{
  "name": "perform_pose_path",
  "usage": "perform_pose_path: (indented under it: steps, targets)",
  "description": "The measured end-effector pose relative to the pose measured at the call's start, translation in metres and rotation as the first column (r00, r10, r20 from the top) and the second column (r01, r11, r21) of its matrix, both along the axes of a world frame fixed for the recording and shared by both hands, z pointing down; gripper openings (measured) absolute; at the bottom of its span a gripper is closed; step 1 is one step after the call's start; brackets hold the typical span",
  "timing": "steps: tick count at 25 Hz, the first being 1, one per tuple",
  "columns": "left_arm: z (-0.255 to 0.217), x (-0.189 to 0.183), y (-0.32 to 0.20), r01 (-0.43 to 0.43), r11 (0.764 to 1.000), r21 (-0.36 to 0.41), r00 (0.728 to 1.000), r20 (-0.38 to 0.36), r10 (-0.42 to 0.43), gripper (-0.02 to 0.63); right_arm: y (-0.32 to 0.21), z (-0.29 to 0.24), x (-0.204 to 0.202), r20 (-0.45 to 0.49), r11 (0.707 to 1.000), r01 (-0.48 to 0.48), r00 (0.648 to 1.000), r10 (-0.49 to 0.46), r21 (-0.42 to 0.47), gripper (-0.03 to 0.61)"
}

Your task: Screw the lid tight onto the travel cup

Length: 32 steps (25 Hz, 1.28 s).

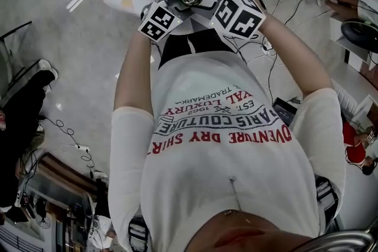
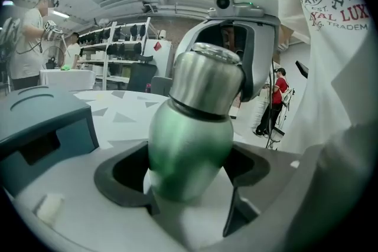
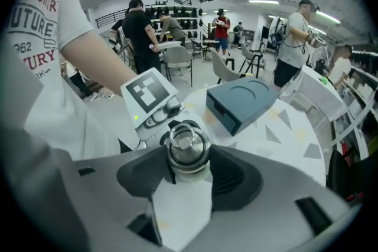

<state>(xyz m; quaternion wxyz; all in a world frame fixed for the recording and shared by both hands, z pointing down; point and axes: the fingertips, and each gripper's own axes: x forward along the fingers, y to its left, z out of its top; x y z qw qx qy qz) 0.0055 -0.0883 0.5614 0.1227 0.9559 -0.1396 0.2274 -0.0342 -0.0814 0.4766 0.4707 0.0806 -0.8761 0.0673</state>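
The left tool [image 2: 190, 180] is clamping the cup [image 2: 189, 127]. The right tool [image 3: 188, 163] is gripping the lid [image 3: 188, 144] atop the cup, seemingly tightening it. The next move is probably calling for another twist.

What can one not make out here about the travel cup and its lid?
- Threads, and how tight: every view, inside the lid.
- Bottom of the cup: left gripper view, blurred, sunk in the left gripper.
- Cup's body: right gripper view, under the lid in the right gripper; head view, likewise.
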Motion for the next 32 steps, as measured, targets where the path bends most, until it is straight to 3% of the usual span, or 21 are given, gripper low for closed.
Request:
perform_pose_path:
  steps: [11,17,18,21,25,32]
  targets:
    - [0.002,-0.002,0.000,0.016,1.000,0.004,1.000,0.001,-0.016,0.391,0.000,0.004,0.000,0.017,0.995,0.099,0.995,-0.099,0.006,0.256]
    - [-0.006,-0.012,0.002,0.057,0.998,0.039,0.998,0.021,-0.057,0.393,0.001,-0.012,0.002,0.061,0.999,0.040,0.997,-0.042,0.028,0.272]
    - [-0.013,-0.013,0.002,0.059,0.997,0.047,0.998,0.012,-0.059,0.394,0.001,-0.016,0.004,0.070,0.999,0.020,0.997,-0.022,0.033,0.272]
    - [-0.038,-0.012,0.006,0.058,0.996,0.061,0.998,-0.016,-0.057,0.394,-0.002,-0.032,0.008,0.140,0.993,-0.110,0.984,0.105,0.030,0.186]
    - [-0.059,-0.018,0.015,0.071,0.995,0.077,0.997,-0.039,-0.068,0.393,-0.013,-0.050,0.013,0.220,0.959,-0.279,0.939,0.265,0.036,0.065]
    - [-0.121,-0.039,0.007,0.216,0.963,0.163,0.971,-0.136,-0.195,0.384,-0.021,-0.089,0.016,0.383,0.917,-0.397,0.856,0.348,0.052,0.012]
